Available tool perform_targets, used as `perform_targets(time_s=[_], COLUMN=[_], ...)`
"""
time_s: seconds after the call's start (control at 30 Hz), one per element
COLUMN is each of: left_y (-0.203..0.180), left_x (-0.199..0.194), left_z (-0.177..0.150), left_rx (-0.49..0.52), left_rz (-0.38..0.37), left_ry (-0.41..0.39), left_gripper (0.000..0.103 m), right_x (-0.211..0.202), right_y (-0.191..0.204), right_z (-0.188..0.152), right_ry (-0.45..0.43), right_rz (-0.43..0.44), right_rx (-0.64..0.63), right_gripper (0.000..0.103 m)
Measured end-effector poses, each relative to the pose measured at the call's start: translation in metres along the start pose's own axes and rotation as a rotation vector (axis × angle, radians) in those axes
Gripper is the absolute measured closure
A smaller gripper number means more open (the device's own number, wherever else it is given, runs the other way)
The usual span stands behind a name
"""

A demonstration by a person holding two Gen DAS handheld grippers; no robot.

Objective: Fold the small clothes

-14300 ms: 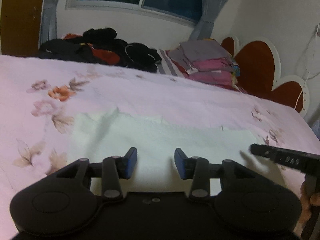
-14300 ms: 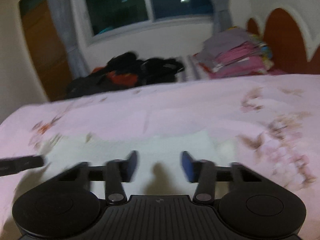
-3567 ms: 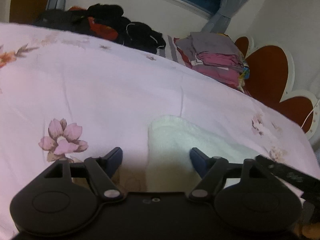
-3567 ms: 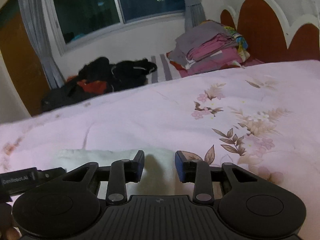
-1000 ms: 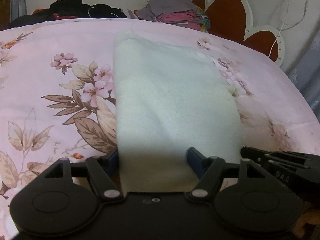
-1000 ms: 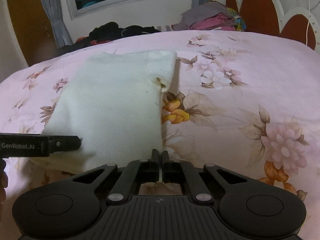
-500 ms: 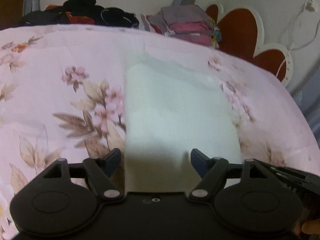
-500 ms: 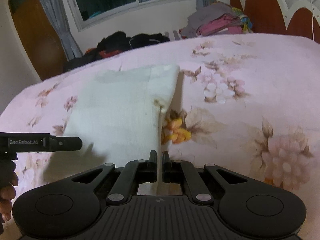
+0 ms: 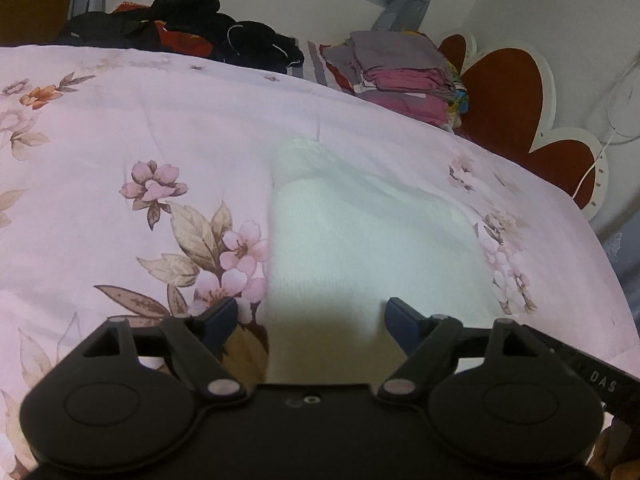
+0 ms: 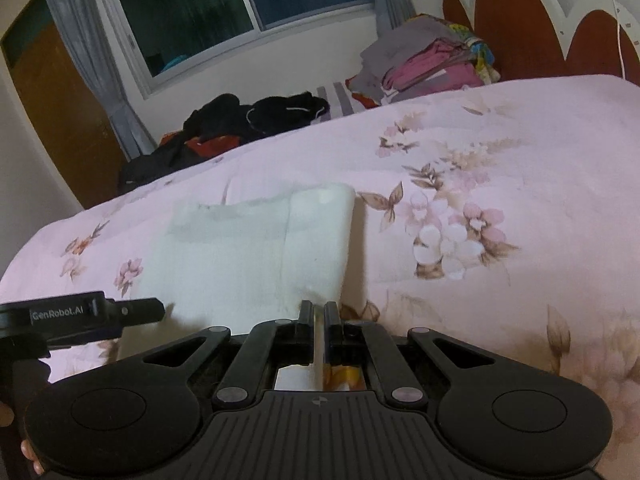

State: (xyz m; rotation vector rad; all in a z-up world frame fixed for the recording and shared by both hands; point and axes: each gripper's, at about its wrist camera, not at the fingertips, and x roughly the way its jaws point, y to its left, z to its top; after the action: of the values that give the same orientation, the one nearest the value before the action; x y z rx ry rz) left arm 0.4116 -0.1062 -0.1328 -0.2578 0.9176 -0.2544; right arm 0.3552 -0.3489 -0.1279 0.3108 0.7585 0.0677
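White knit garment, soft ribbed texture, folded into a rough rectangle, lies flat on the pink floral bedspread, smooth thin fabric with a few creases. Left gripper has blue pads spread wide apart over the garment's near edge, nothing pinched between them. Right gripper is clamped tight on the garment's near right corner, a thin strip of white cloth showing between the fingers. Garment's far end is rounded, its right side a thicker folded band. Bare bedspread all round the garment, widest to the left and right. Dark clothes heap and a stack of folded clothes sit well apart at the far edge; red scalloped headboard beyond.
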Motion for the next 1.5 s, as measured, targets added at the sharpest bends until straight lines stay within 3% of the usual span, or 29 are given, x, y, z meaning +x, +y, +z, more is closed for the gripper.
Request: perform_targets(time_s=[0.03, 0.1, 0.13, 0.17, 0.47, 0.97, 1.0, 1.07, 1.1, 1.2, 1.27, 1.37, 1.5], left_y=[0.000, 0.001, 0.001, 0.001, 0.002, 0.001, 0.001, 0.001, 0.002, 0.005, 0.005, 0.002, 0.000], left_x=[0.001, 0.003, 0.004, 0.005, 0.016, 0.039, 0.040, 0.041, 0.042, 0.041, 0.039, 0.034, 0.020], left_z=[0.001, 0.002, 0.003, 0.004, 0.010, 0.010, 0.010, 0.010, 0.009, 0.010, 0.010, 0.012, 0.016], left_rx=[0.001, 0.005, 0.008, 0.012, 0.021, 0.050, 0.057, 0.055, 0.045, 0.021, 0.018, 0.033, 0.029], left_rz=[-0.001, -0.001, -0.001, -0.003, -0.017, -0.091, -0.101, -0.125, -0.131, -0.162, -0.163, -0.156, -0.163], left_ry=[0.001, -0.005, -0.006, -0.007, 0.005, 0.040, 0.038, 0.040, 0.040, 0.047, 0.042, 0.031, 0.009], left_gripper=[0.022, 0.021, 0.020, 0.020, 0.020, 0.017, 0.018, 0.025, 0.026, 0.043, 0.055, 0.064, 0.067], right_x=[0.001, -0.001, -0.003, -0.005, 0.019, 0.072, 0.073, 0.075, 0.077, 0.079, 0.079, 0.076, 0.062], right_y=[-0.001, -0.002, -0.002, -0.002, -0.006, -0.021, -0.021, -0.021, -0.023, -0.023, -0.025, -0.026, -0.020], right_z=[0.001, 0.004, 0.004, 0.004, 0.011, 0.013, 0.012, 0.013, 0.013, 0.013, 0.014, 0.016, 0.022], right_ry=[-0.003, -0.024, -0.049, -0.071, -0.022, 0.079, 0.073, 0.081, 0.097, 0.101, 0.112, 0.124, 0.097], right_rz=[-0.005, -0.023, -0.039, -0.041, -0.029, 0.087, 0.092, 0.142, 0.176, 0.185, 0.210, 0.227, 0.229], right_rx=[0.000, 0.005, 0.004, -0.007, -0.012, 0.109, 0.107, 0.123, 0.153, 0.165, 0.196, 0.224, 0.215], right_gripper=[0.099, 0.061, 0.024, 0.020, 0.020, 0.020, 0.022, 0.046, 0.053, 0.054, 0.063, 0.071, 0.074])
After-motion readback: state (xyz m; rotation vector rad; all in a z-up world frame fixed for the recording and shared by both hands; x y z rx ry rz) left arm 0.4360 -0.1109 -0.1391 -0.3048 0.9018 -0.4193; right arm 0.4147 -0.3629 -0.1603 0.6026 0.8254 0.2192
